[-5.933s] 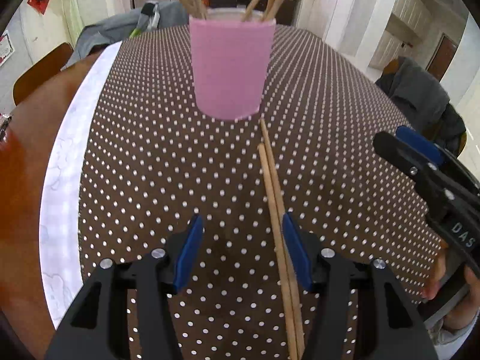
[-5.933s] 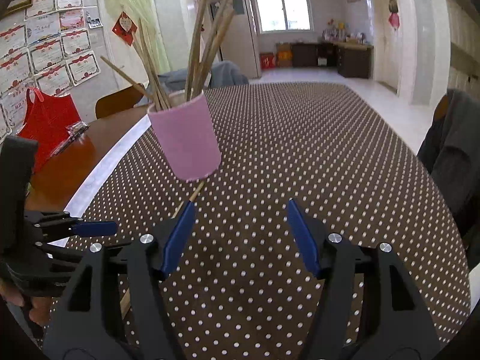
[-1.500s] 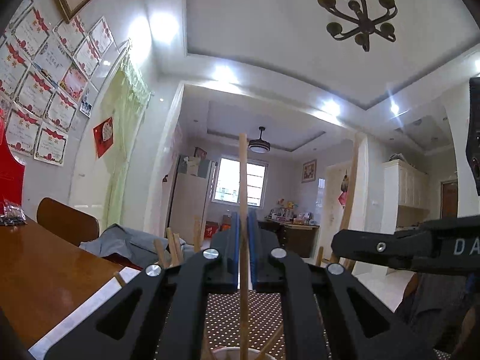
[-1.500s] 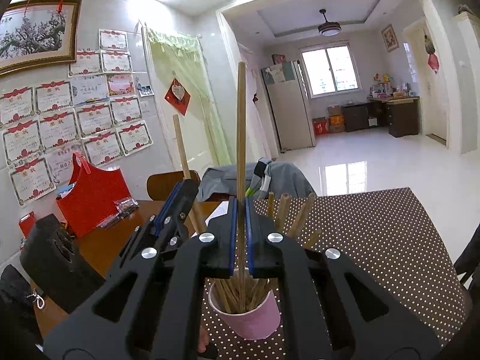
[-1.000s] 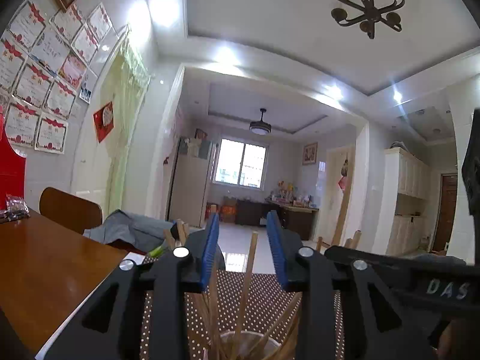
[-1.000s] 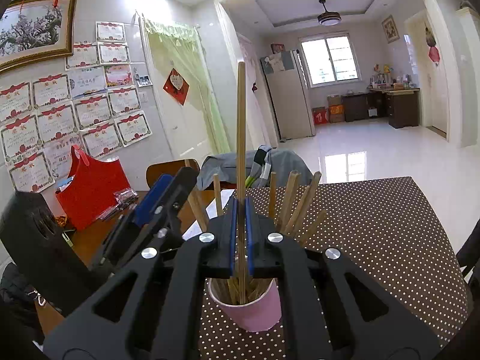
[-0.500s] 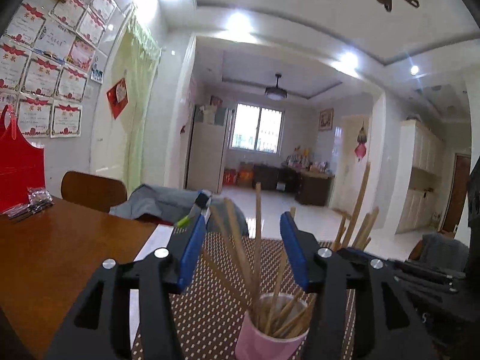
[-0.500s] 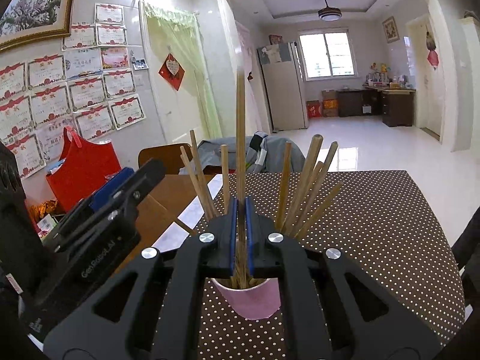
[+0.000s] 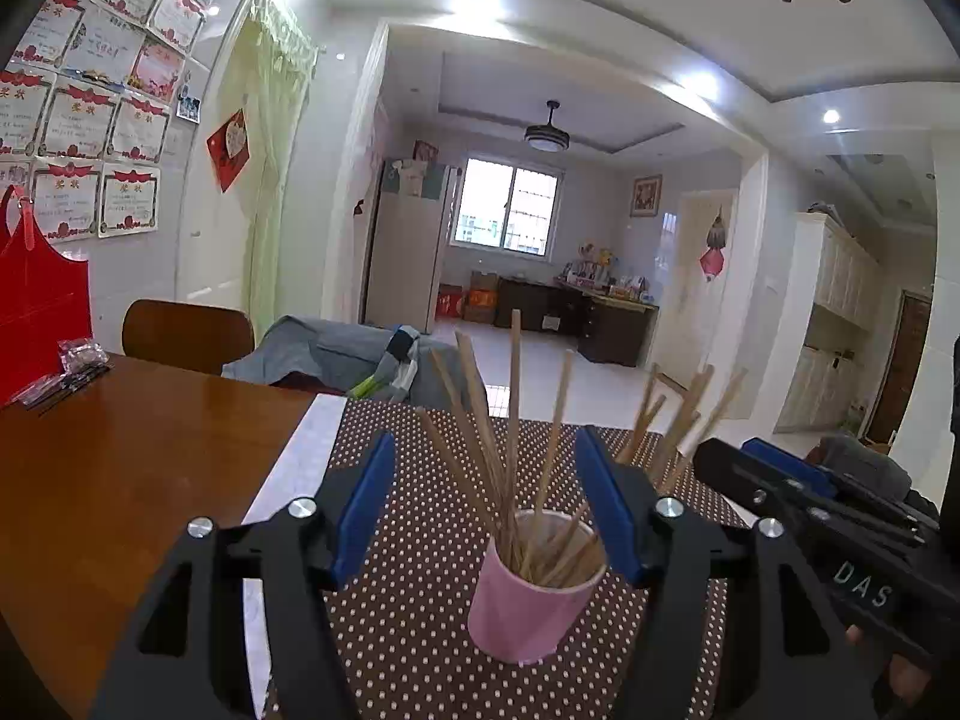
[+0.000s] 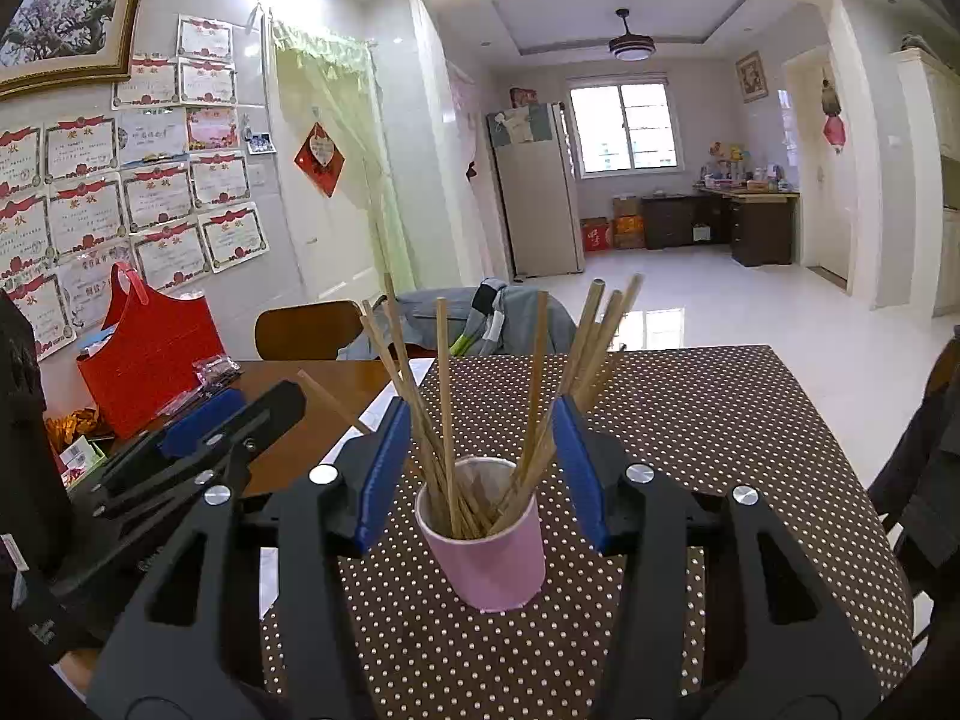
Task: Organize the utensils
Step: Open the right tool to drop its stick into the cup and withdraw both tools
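The pink cup (image 9: 531, 594) stands upright on the brown polka-dot tablecloth (image 10: 720, 420) covering the counter (image 9: 120, 450), holding a fan of wooden chopsticks (image 9: 513, 420). Nearer than the cup, the left tool (image 9: 486, 501) is spread, its jaws just widened, nothing between the blue pads. The right tool (image 10: 483, 468) has likewise just opened, its pads flanking the cup and clear of the chopsticks.

Blk gripper (image 9: 486, 504), blue pads (image 9: 363, 504)
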Motion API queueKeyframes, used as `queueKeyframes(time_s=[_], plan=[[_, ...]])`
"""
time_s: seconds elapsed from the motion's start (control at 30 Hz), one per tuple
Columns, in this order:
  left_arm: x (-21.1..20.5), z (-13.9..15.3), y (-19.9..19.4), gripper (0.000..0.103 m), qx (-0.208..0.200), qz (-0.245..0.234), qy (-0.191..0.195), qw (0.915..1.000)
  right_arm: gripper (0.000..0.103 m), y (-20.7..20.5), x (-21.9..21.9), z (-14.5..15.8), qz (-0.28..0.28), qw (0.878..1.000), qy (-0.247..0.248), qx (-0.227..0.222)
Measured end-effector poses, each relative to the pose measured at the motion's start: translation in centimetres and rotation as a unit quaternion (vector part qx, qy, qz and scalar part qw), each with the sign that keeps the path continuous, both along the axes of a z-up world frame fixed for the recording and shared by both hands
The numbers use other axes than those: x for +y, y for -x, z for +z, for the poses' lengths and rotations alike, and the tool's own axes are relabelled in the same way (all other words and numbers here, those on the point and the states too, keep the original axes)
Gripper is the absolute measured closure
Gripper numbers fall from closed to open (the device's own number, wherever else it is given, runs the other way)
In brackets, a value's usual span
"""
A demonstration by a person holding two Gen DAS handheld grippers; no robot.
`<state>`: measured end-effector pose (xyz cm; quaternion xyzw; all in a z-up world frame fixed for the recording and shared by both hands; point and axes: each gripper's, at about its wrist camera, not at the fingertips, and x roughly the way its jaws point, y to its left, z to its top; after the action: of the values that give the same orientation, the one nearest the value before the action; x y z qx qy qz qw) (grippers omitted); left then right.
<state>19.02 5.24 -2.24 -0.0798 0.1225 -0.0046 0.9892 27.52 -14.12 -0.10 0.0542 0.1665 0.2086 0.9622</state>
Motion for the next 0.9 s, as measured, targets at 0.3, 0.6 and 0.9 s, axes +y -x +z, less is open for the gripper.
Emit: queueKeyframes(time_s=[0.3, 0.6, 0.9], plan=[[-1.1, 0.3, 4.0, 0.036, 0.004, -0.017, -0.008, 0.9998, 0.049, 4.7, -2.0, -0.1, -0.031, 0.999, 0.000, -0.019], [-2.6, 0.6, 7.9, 0.030, 0.000, -0.029, -0.023, 0.9993, 0.037, 9.9, -2.6, 0.2, -0.064, 0.997, 0.010, -0.052], [-3.3, 1.4, 11.8, 0.029, -0.031, -0.030, -0.042, 0.9982, 0.025, 13.5, -3.3, 0.2, -0.080, 0.994, 0.007, -0.073]])
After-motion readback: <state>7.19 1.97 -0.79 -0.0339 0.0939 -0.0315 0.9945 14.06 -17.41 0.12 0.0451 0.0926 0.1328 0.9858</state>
